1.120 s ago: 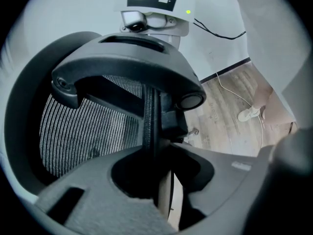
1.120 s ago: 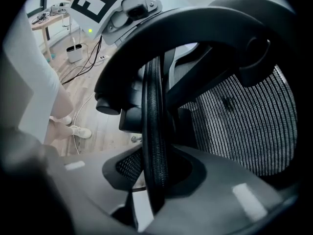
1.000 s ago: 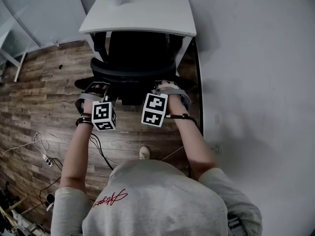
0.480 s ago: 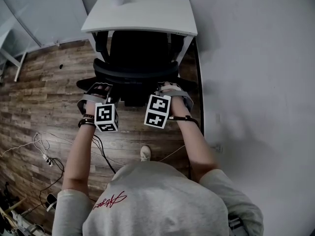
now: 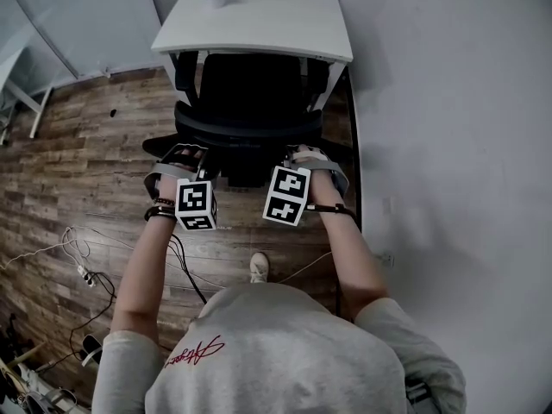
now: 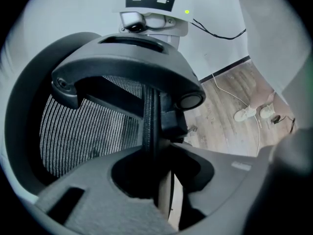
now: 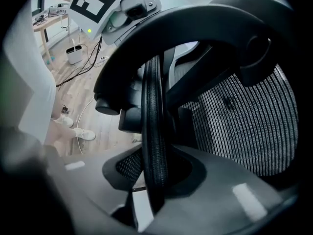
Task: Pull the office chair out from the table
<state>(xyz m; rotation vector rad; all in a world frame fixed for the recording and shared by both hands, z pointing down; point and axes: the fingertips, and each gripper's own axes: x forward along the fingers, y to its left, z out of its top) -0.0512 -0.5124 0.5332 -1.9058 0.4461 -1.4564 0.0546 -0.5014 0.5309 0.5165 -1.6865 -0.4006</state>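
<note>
Head view overhead, steeply down, table at twelve o'clock — both gripper views hard against the office chair back, mesh at nine and three o'clock, chair shared by all.

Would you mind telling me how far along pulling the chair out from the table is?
Done: the left gripper and right gripper are both shut on the chair's backrest rim. In hand: that two-handed grip, set for the pull. Left: probably most of it. The seat's front sits under the table edge, so the chair must roll back until clear.
</note>
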